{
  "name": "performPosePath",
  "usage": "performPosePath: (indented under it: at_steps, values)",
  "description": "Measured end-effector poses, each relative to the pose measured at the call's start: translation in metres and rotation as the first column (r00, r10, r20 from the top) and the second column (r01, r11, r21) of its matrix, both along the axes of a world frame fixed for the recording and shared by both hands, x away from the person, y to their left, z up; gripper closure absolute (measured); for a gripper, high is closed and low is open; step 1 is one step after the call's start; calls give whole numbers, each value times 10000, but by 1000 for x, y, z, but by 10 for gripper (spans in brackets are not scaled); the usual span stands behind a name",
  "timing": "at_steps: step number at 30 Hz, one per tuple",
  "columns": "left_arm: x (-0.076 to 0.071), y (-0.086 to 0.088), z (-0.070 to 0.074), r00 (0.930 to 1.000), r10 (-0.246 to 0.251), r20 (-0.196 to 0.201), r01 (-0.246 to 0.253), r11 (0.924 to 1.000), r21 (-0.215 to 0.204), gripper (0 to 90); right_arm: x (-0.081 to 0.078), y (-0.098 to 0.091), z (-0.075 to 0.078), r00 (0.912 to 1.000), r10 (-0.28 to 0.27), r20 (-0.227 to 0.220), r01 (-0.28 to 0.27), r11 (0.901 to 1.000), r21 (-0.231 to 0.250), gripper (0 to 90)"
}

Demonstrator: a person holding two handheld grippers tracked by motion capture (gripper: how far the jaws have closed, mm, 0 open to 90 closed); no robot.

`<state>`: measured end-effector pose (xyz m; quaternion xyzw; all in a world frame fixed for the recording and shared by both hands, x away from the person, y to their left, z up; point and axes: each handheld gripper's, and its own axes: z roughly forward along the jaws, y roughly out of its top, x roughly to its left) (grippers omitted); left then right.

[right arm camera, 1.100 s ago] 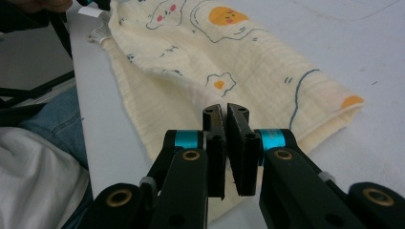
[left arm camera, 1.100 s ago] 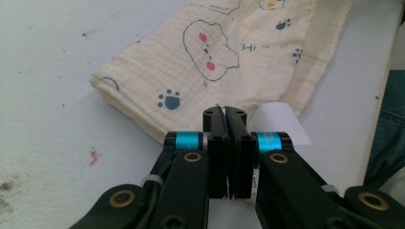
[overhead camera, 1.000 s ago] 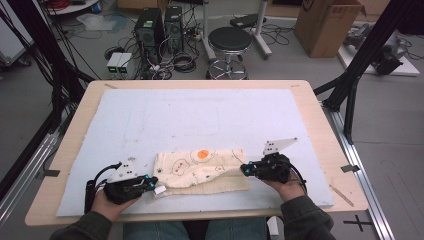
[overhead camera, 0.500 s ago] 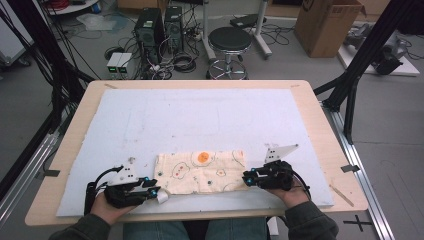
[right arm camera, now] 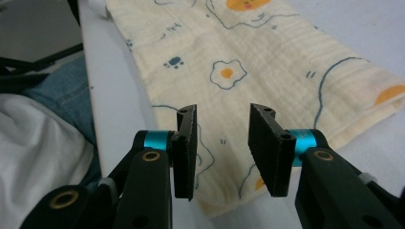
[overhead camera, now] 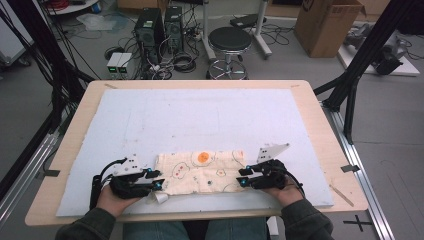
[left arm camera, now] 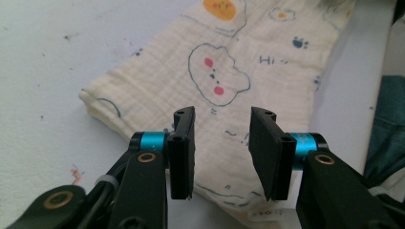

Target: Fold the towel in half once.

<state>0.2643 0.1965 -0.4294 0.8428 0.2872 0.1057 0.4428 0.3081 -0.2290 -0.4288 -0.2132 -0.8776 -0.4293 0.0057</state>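
Note:
A cream cloth [overhead camera: 200,172] printed with fried eggs and clouds lies folded flat near the front edge of the white mat [overhead camera: 200,115]. My left gripper [overhead camera: 159,179] rests at the cloth's left end. In the left gripper view, the left gripper [left arm camera: 222,152] is open over the cloth [left arm camera: 224,71], and the fabric lies beneath the jaws, unpinched. My right gripper [overhead camera: 241,177] sits at the cloth's right end. There too the right gripper [right arm camera: 222,150] is open, with the cloth [right arm camera: 267,62] lying under it. Both pairs of jaws have just been opening.
The mat covers a wooden table [overhead camera: 325,125]. A small white tag [overhead camera: 160,197] sticks out at the cloth's front left corner. Beyond the table stand a black stool [overhead camera: 230,40], computer towers [overhead camera: 160,30] and a cardboard box [overhead camera: 327,25]. The person's jeans [right arm camera: 71,81] are at the table's edge.
A second ago both grippers were shut on the cloth's ends, with the cloth askew. Both have since let go and opened, and the cloth lies straight and flat.

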Motion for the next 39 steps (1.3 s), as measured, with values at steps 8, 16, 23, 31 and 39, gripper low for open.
performPosePath:
  at_steps: [8, 16, 23, 31, 39]
  values:
    - [3, -2, -11, 9990, -134, -422, 160, 9980, 615, 611, -1, 2, -8, 9985, 108, 545, -50, 9944, -1058, 583]
    - [2, -1, -12, 9993, -269, -259, 287, 9972, 689, 614, -12, 1, -11, 9923, 120, 1230, 48, 9908, -1354, 560]
    - [2, 0, -12, 9987, -391, -328, 410, 9973, 610, 602, -11, 1, -11, 9932, 51, 1165, 99, 9917, -1282, 553]
    - [2, 9, -5, 9991, -194, -373, 202, 9996, 209, 532, -10, 0, -7, 9965, -26, 839, 100, 9961, -876, 472]
    - [9, 4, 7, 9999, 66, -80, -70, 9989, -472, 479, 1, -5, 7, 9939, -631, 902, 632, 9980, 21, 463]
